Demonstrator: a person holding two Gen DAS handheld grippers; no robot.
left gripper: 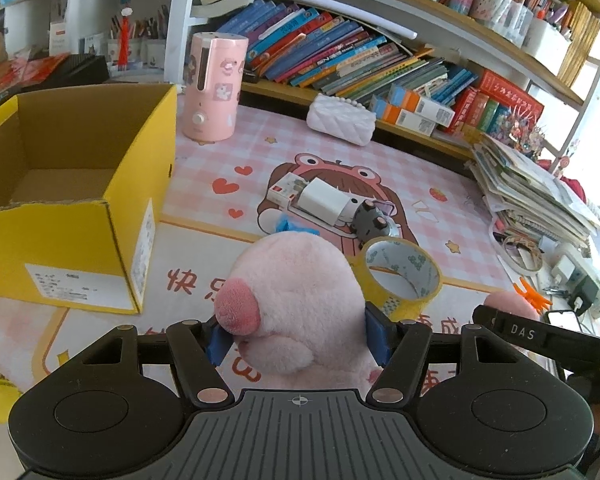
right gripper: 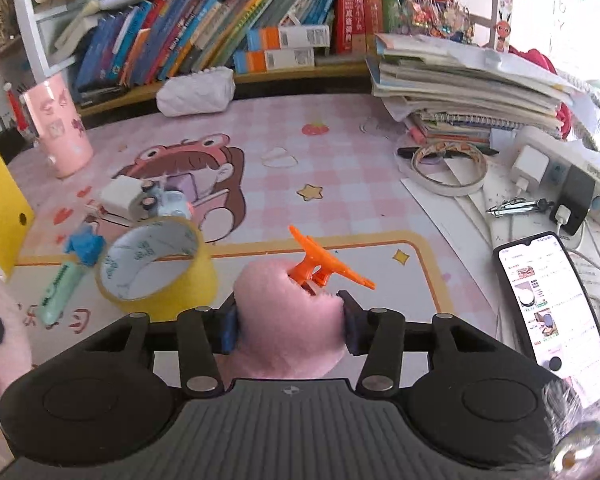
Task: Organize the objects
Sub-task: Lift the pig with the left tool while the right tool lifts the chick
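My left gripper (left gripper: 298, 338) is shut on the head end of a pink plush toy (left gripper: 296, 292) with a darker pink snout. My right gripper (right gripper: 290, 326) is shut on the toy's other pink end (right gripper: 288, 320), beside an orange hair clip (right gripper: 324, 266). An open yellow cardboard box (left gripper: 112, 236) stands to the left; what shows of its inside is bare. Beyond the toy lie a yellow tape roll (left gripper: 400, 276), a white charger (left gripper: 322, 200), a small grey toy car (left gripper: 370, 220) and a green tube (right gripper: 60, 288) with a blue piece.
A pink canister (left gripper: 214, 86) and white quilted pouch (left gripper: 340, 118) stand at the back of the pink desk mat. Shelves of books run behind. A stack of notebooks (right gripper: 460, 84), tape rings, a power strip (right gripper: 560, 180) and a lit phone (right gripper: 556, 304) lie on the right.
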